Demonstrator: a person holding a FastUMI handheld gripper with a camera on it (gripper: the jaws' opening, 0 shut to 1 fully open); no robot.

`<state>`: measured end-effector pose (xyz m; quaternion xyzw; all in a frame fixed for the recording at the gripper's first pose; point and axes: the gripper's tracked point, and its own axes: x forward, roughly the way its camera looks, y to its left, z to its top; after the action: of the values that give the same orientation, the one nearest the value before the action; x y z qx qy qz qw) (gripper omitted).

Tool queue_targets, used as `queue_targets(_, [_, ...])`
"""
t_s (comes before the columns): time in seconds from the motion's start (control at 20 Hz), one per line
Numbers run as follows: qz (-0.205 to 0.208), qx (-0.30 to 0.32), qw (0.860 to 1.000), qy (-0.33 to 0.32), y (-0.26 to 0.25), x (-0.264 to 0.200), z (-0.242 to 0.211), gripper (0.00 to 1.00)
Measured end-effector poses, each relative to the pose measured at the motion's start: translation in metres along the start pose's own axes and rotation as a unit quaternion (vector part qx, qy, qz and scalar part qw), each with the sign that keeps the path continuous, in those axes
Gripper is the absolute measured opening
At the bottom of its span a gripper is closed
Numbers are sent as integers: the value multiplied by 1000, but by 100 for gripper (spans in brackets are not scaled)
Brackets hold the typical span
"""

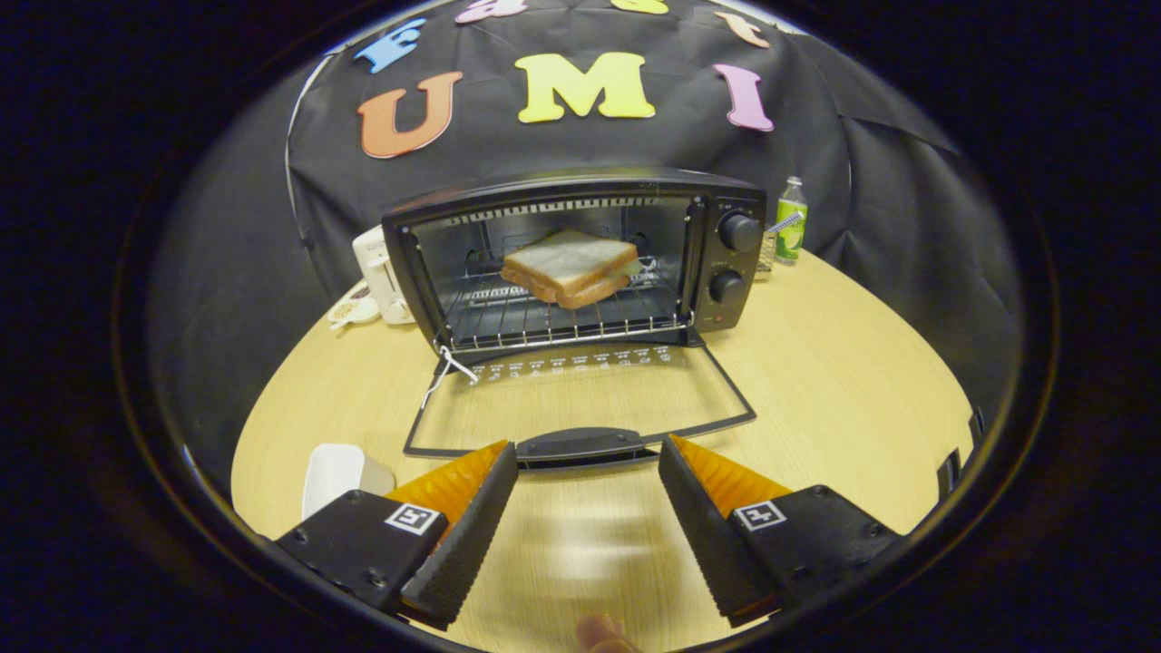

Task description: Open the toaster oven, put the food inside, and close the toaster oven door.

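A round wooden table (843,390) held the toaster oven (580,258), its glass door (580,404) folded flat. The sandwich (570,266) sat on the rack inside. The gripper (588,453) was spread, empty, fingertips flanking the door handle (580,444).

Black toaster oven (580,263); pale wood-grain table (843,381).

A: Surface? — Light wood-grain table (843,381), rounded edge.

B: Directly on it? — Toaster oven (580,258) near the back, door (580,399) folded down flat toward the gripper (588,453), whose fingers are spread apart, nothing between them. White appliance (381,272) touching the oven's side. Green bottle (791,219) behind the other side. White dish (336,473) beside one finger
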<state>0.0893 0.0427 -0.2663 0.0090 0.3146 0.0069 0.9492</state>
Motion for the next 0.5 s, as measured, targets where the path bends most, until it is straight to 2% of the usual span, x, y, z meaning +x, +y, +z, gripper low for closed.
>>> queue_targets(0.2, [4,-24,1000,20,9,6,-13,100])
queue_targets(0.5, [-1,-5,997,74,4,27,-36,100])
